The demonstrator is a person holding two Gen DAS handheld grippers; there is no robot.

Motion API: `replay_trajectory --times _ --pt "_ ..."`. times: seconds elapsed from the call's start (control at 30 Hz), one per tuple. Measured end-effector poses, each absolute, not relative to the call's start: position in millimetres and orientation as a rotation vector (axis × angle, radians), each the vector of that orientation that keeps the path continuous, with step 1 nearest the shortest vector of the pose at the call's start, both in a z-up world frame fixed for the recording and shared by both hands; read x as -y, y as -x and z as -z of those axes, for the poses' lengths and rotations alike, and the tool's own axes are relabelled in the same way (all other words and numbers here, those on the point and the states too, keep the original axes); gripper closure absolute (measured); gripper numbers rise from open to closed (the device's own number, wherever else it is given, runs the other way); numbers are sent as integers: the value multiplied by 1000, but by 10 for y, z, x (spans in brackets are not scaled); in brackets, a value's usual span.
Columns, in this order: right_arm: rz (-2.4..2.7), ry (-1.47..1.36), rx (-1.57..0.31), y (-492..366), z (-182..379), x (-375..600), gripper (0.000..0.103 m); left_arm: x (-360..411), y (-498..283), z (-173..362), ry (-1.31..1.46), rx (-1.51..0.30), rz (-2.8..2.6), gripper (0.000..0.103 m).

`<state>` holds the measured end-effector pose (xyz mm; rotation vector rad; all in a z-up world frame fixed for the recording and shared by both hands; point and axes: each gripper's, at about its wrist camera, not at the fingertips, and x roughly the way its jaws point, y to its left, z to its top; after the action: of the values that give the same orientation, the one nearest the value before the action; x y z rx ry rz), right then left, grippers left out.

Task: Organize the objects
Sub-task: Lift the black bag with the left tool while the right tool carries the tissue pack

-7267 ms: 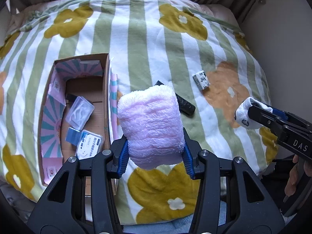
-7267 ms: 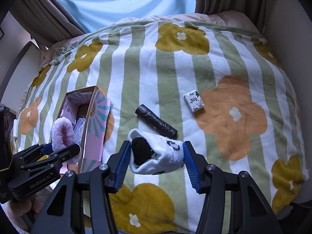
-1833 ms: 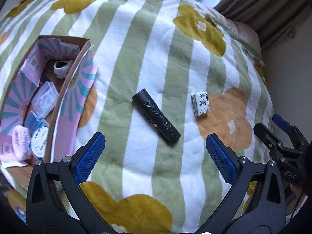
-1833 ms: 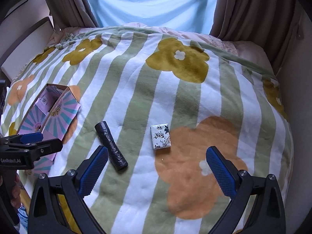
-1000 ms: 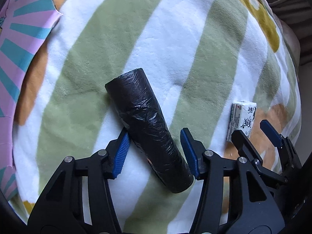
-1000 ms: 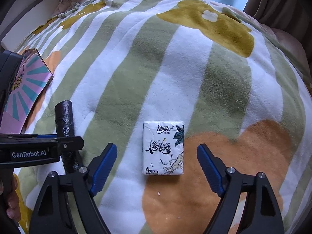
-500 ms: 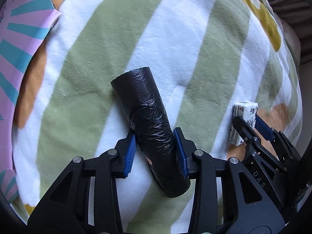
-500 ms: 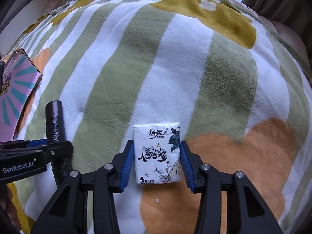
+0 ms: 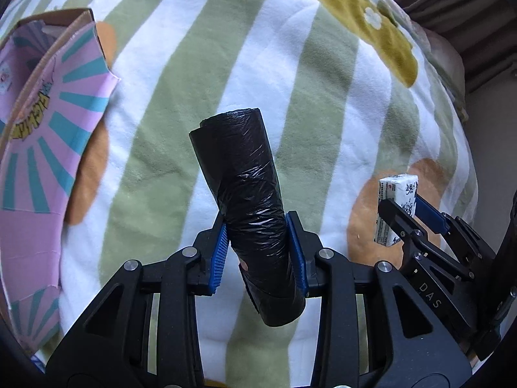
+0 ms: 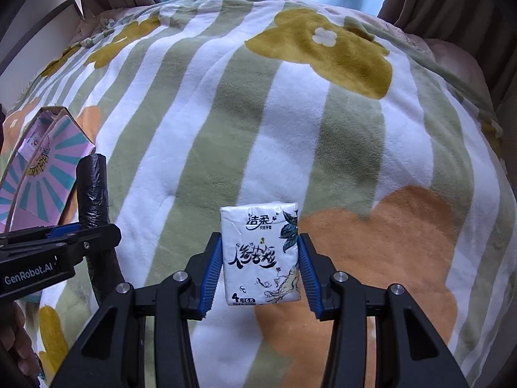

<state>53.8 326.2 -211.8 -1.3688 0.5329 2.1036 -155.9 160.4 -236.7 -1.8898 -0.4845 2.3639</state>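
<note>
Spread wide across both views: bed (image 10: 323, 135) under a plush blanket (image 9: 290, 64) striped green and white, dotted with mustard and orange flowers. Behind it, brown curtains (image 10: 452, 0) framing pale blue fabric at the window. Off to the left on the blanket, an open cardboard box (image 9: 48, 123), flaps printed in pink and teal sunburst rays; contents out of sight from these angles.

Left claw (image 9: 258, 252) clenched around a roll of black bin bags (image 9: 248, 200), blue pads pressed against both sides near the roll's lower half, upper end tilted up and away, lifted off the blanket. Seen from the right wrist too, roll (image 10: 93, 190) standing beside the box flap.

Right claw (image 10: 260, 268) clamped on a small white tissue pack (image 10: 260, 252), printed with black calligraphy and a leafy sprig, squeezed flat between the blue pads above an orange flower. Same pack (image 9: 395, 207) visible edge-on at right in the left wrist view.
</note>
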Motion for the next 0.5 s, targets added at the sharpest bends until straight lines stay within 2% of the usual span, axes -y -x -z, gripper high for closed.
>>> replay_trajectory --times 0.5 --pt "-2025 1245 -604 -681 1026 -2349 61 -998 939 1118 1679 244 -2392 72"
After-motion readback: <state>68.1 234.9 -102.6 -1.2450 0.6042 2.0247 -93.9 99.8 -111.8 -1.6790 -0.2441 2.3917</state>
